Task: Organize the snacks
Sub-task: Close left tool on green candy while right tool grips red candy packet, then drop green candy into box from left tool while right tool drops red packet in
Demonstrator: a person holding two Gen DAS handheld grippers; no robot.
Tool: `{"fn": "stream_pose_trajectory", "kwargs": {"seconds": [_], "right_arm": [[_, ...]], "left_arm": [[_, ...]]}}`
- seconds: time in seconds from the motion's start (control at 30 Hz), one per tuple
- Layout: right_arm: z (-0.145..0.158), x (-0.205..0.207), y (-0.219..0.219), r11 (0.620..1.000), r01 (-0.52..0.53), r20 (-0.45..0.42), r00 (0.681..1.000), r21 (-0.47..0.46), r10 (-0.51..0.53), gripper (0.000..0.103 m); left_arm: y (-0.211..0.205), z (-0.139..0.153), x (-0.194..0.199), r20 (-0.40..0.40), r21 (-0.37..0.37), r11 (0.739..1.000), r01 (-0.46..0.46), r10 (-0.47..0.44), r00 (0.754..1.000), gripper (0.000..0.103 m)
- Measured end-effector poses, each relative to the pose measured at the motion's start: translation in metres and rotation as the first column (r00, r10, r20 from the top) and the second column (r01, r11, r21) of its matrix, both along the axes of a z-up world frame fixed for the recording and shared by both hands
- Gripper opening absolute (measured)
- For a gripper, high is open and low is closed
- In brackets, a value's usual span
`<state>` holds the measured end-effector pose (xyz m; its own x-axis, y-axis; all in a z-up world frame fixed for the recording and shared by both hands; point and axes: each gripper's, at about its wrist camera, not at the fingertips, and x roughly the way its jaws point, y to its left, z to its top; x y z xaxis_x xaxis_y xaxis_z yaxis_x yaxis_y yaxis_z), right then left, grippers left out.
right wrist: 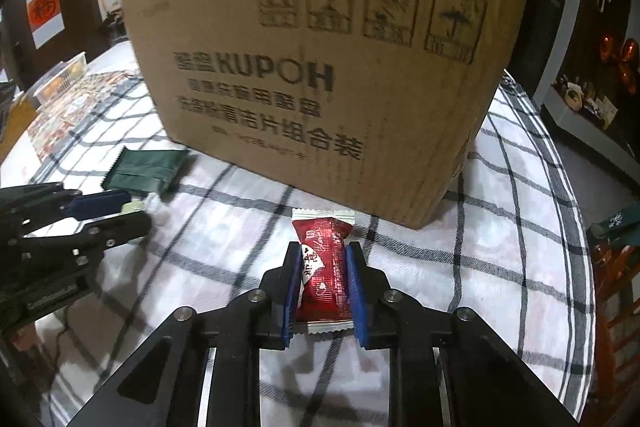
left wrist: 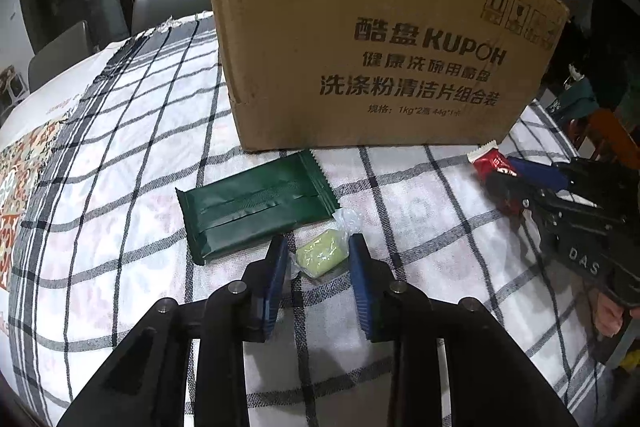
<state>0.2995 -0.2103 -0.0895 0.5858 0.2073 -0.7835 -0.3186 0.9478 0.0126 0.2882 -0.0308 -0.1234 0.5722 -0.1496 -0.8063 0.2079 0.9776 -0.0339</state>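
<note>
Red snack btwn right gripper pads; contact unclear.

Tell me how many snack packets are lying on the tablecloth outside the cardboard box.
3. The green packet lies before the box, the pale green candy sits between the left tool fingers, and the red packet between the right tool's. The box's inside is hidden.

A cardboard box stands on the table. In front of the box, to the left, lies a flat packet; a small wrapped sweet lies nearer still, a wrapped snack toward its right.
</note>
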Motion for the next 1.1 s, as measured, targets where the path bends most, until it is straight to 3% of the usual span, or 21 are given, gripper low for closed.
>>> {"fn": "stream_pose_trajectory", "kwargs": {"seconds": [0.57, 0.8, 1.1], "right_arm": [[0.054, -0.037, -0.003, 0.991, 0.029, 0.057, 0.998, 0.133, -0.037, 0.023], [0.096, -0.045, -0.002, 0.988, 0.035, 0.136, 0.989, 0.153, -0.056, 0.023], [0.144, -0.038, -0.004, 0.982, 0.041, 0.241, 0.967, 0.187, -0.086, 0.023]], "left_arm": [[0.0, 0.061, -0.033, 0.108, -0.066, 0.997, 0.032, -0.025, 0.994, 0.031], [0.003, 0.098, -0.038, 0.169, -0.067, 0.997, 0.049, -0.037, 0.985, 0.031], [-0.002, 0.155, -0.031, 0.29, -0.033, 0.996, 0.082, -0.069, 0.955, 0.03]]}}
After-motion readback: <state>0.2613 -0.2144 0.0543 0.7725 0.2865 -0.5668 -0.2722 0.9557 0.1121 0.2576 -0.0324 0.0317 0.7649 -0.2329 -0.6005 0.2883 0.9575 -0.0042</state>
